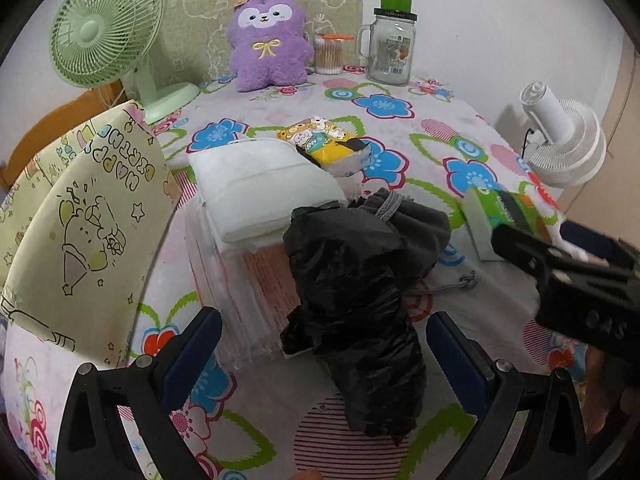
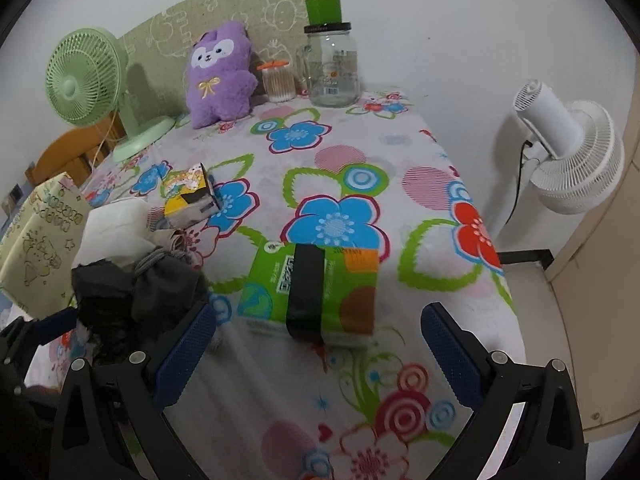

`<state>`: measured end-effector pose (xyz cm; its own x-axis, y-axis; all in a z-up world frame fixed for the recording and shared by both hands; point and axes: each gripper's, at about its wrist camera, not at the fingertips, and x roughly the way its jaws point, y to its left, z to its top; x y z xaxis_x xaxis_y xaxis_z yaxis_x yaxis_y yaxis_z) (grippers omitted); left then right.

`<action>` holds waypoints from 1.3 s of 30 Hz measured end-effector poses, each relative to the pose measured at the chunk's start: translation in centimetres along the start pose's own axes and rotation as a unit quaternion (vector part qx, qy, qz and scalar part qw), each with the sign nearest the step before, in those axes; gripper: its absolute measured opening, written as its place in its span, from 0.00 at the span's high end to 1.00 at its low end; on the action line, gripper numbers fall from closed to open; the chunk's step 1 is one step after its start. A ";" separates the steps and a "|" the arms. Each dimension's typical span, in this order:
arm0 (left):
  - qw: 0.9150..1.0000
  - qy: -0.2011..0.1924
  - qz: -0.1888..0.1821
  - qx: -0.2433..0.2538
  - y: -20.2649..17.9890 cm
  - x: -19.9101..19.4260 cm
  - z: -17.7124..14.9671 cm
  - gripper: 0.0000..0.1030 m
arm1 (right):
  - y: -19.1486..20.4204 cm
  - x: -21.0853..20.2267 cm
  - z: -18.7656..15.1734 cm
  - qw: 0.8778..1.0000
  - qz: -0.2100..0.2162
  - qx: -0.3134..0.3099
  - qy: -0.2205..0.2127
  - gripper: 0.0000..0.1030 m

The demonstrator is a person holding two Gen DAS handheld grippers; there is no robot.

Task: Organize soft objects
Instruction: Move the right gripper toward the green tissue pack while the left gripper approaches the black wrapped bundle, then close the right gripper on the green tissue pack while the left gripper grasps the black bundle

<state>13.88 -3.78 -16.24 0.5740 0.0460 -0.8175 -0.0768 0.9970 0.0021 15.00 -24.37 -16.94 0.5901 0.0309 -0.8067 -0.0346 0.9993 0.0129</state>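
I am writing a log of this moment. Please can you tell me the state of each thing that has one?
left gripper: open, black plastic bundle between its fingers
right gripper: open, holding nothing
black plastic bundle: crumpled, lying on table
green tissue pack: lying flat
glass jar: upright, lidded
green fan: upright
purple plush: propped upright

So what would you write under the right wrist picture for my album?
Open right tongs hover over a green tissue pack on the flowery tablecloth.
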 end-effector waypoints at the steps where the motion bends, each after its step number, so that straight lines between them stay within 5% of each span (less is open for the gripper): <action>1: 1.000 -0.002 0.004 0.004 -0.1 0.1 -0.1 0.01 | 0.1 0.3 0.2 1.000 -0.004 -0.003 0.002 0.00; 7: 0.999 -0.012 0.030 0.006 0.2 0.3 -0.2 0.16 | 0.6 2.1 0.7 0.999 -0.029 -0.016 0.013 0.00; 13: 0.999 -0.024 0.019 -0.008 1.1 -0.3 -0.1 0.34 | 0.4 3.4 0.7 0.999 -0.040 -0.013 0.034 0.00; 28: 0.998 -0.032 -0.037 -0.034 2.7 -2.4 -0.7 0.61 | 0.6 3.9 0.8 0.998 -0.047 -0.013 0.041 0.00; 35: 0.997 -0.035 -0.049 -0.039 3.3 -2.9 -0.7 0.65 | 0.9 3.4 0.8 0.998 -0.049 -0.013 0.032 0.25; 39: 0.997 -0.040 -0.057 -0.042 3.6 -3.4 -0.7 0.66 | 0.9 3.3 0.9 0.998 -0.049 -0.013 0.034 0.26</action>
<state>11.08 -0.37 -13.83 0.6457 -0.0593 -0.7613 -0.0732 0.9876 -0.1390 17.63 -23.37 -19.09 0.5354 -0.0699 -0.8417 -0.0004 0.9965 -0.0830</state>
